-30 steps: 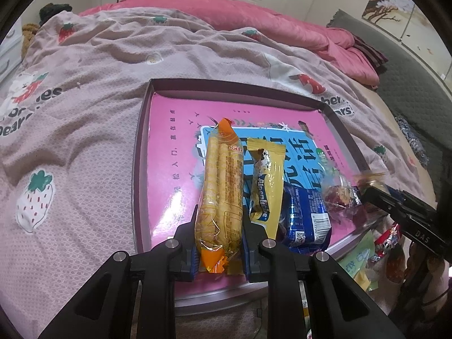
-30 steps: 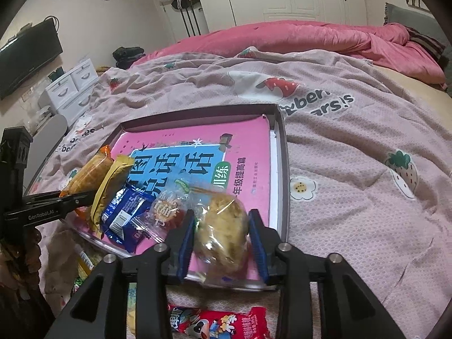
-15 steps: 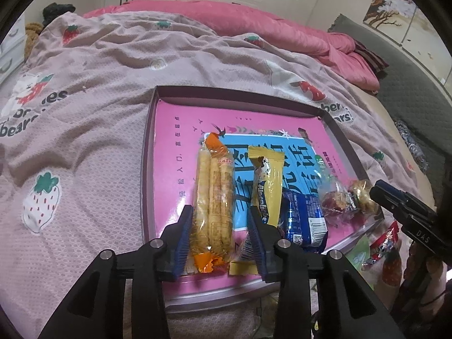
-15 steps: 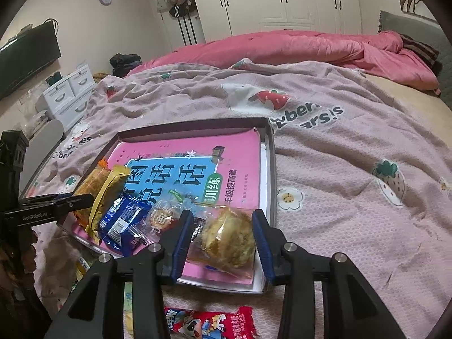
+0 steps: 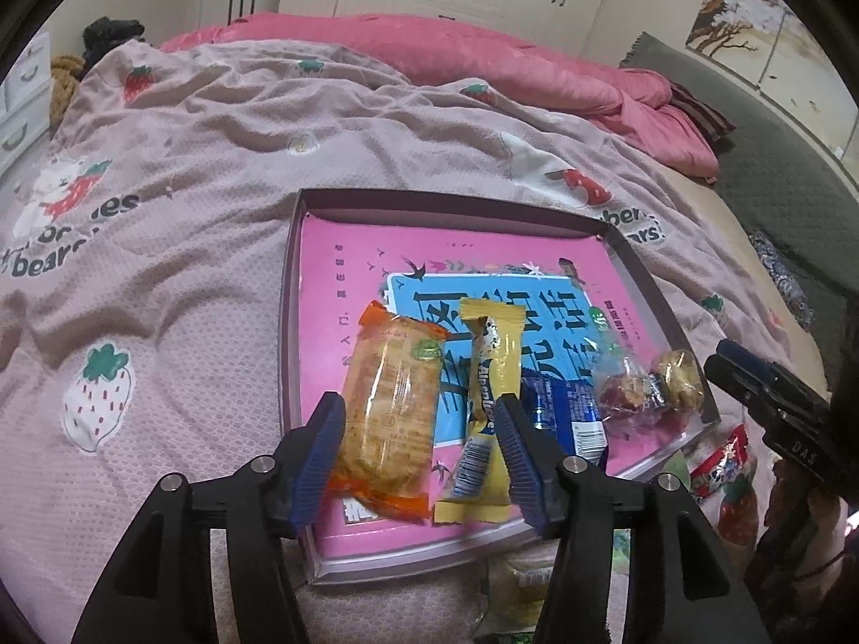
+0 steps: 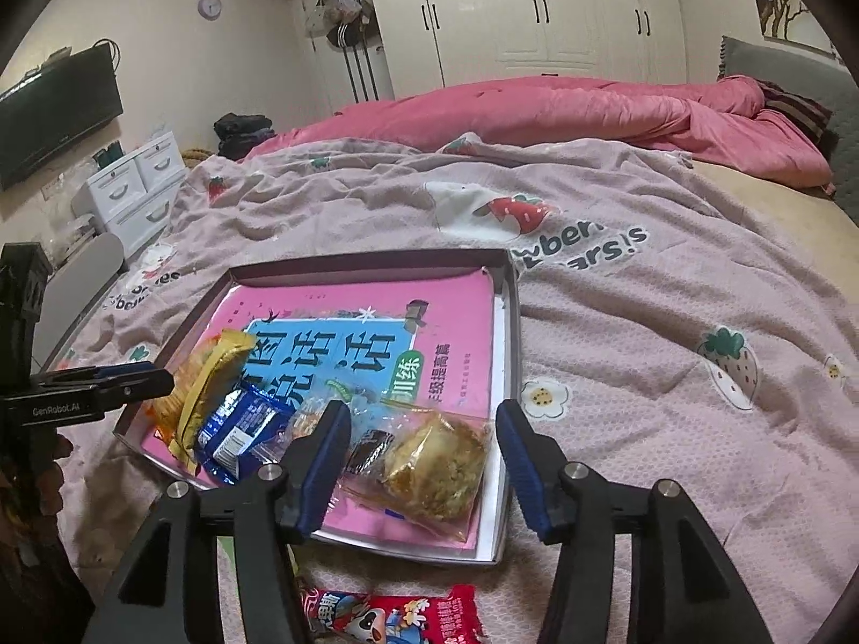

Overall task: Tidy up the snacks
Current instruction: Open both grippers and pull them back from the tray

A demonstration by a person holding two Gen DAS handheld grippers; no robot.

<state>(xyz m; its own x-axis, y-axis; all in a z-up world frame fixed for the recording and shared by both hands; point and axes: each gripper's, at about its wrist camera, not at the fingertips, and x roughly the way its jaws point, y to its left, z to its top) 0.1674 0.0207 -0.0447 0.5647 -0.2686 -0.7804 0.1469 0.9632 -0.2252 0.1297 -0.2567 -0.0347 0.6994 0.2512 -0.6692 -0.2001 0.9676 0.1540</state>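
Snacks (image 5: 389, 408) line our tray's (image 5: 617, 239) near edge; both grippers, left (image 5: 419, 456) and right (image 6: 424, 461), are opening, gripping nothing.

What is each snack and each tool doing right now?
left tool: opening, pads off the snacks
right tool: opening, nothing gripped
orange cracker pack: lying flat in the tray
yellow bar: lying flat beside it
blue packet: lying in the tray
clear pastry bag: resting in the tray
tray: sitting on the bed
red snack packet: outside the tray, on the blanket
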